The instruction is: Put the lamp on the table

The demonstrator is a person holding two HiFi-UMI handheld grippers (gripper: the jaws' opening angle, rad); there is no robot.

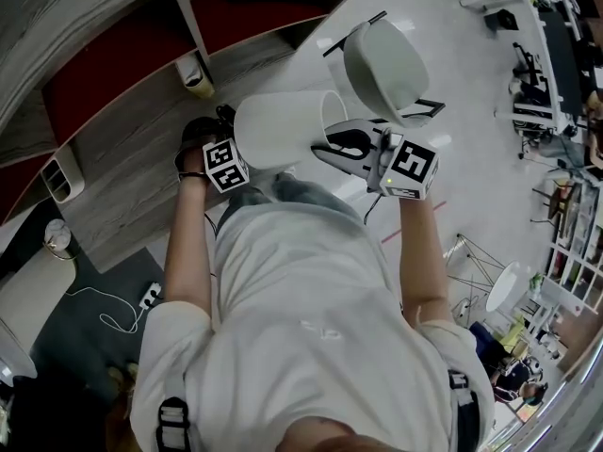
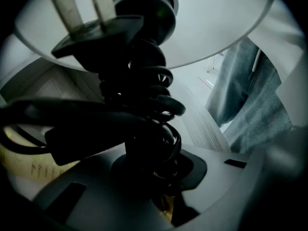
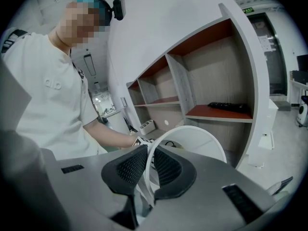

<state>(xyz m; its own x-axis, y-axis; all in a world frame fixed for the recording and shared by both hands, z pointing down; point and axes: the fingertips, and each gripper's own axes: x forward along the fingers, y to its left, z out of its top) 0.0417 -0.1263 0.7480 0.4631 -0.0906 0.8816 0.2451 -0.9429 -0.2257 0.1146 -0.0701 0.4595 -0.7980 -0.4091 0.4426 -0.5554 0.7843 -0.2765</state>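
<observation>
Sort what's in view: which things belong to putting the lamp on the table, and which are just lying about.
Job in hand:
- lamp, with its shade rim clamped in the right gripper and its cord-wrapped stem clamped in the left gripper
- wood-grain table

Lying about:
- white chair
- floor power strip
- remote on the red shelf
- white organiser on the table

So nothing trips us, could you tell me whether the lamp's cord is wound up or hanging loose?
Wound up: the left gripper view shows the black cord coiled in tight loops below the shade, plug on top.
</observation>
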